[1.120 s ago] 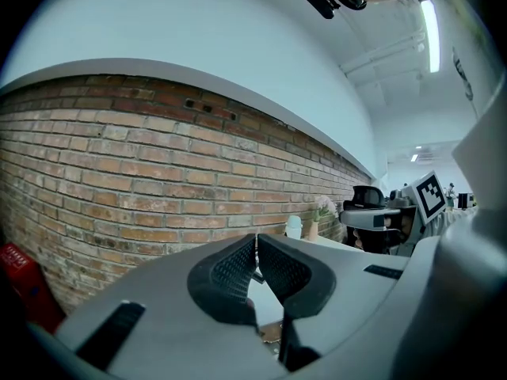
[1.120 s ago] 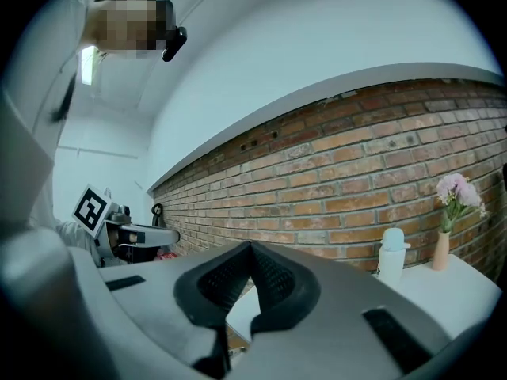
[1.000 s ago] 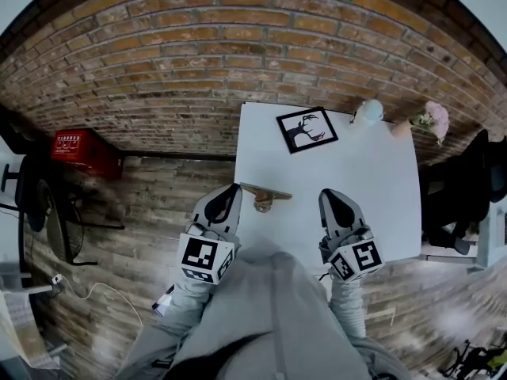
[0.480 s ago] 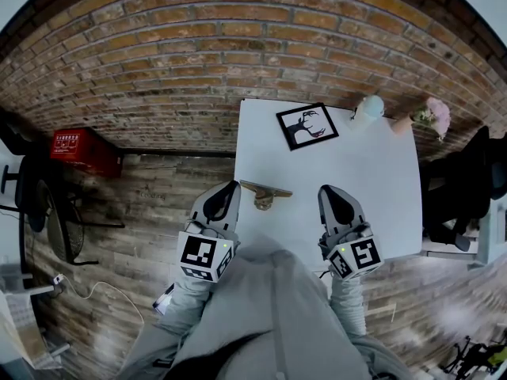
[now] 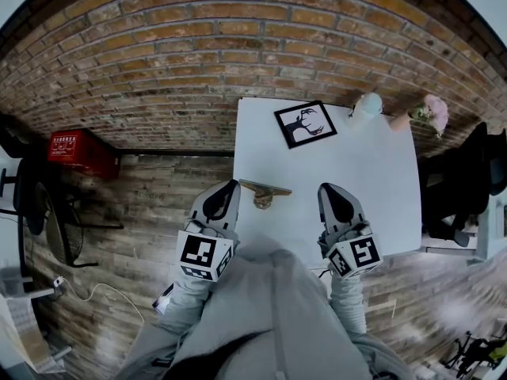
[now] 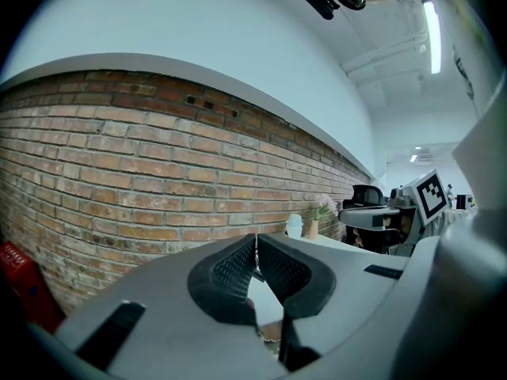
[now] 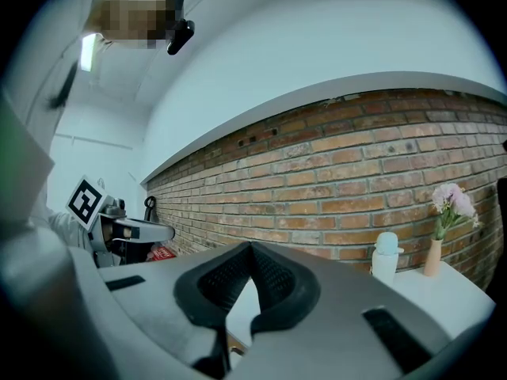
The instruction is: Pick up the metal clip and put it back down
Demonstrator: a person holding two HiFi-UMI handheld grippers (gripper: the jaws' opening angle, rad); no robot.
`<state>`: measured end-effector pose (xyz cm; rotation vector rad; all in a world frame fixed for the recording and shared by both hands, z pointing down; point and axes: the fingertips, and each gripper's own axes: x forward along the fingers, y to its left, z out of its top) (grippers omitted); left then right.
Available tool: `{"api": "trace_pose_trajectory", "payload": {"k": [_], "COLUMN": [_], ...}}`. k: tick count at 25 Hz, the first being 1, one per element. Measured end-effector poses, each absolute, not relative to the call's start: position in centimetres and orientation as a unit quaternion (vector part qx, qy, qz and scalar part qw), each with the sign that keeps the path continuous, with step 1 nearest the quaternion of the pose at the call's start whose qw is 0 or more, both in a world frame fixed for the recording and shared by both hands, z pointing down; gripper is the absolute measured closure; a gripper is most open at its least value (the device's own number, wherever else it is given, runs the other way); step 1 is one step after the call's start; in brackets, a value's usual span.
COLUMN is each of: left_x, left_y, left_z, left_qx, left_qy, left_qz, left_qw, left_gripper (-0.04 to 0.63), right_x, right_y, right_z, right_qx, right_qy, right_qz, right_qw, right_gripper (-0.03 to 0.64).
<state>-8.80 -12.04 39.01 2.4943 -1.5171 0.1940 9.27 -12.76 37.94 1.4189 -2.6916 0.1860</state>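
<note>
Metal clip [image 5: 264,192] lying on the white table [image 5: 372,188] near its left edge, just beside the tip of the left gripper [image 5: 229,188] and well apart from the right gripper [image 5: 329,191]; only the head view shows it plainly. Left gripper view: jaws closed tip to tip, nothing held. Right gripper view: jaws likewise clenched and empty, with a white bottle [image 7: 386,253] and a vase of pink flowers [image 7: 433,258] before the brick wall [image 7: 356,172]. Head view alone: framed picture [image 5: 305,125] at the table's far side, red crate [image 5: 79,150] on the floor.

Head view looks steeply down — both gripper views face the brick wall [image 5: 198,46].
</note>
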Motion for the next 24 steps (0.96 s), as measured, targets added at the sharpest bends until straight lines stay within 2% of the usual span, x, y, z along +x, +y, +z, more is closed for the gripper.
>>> {"api": "trace_pose_trajectory", "payload": {"k": [24], "left_x": [-9.37], "left_y": [-12.57], "left_z": [39.74], "left_qx": [0.853], "left_qy": [-0.504], "left_qz": [0.071], "left_qw": [0.115], "left_gripper": [0.563], "right_x": [8.89], "right_y": [-12.50], "right_z": [38.09], "right_qx": [0.483], "right_qy": [-0.872], "right_qz": [0.067], "right_qw": [0.048], "right_gripper": [0.594]}}
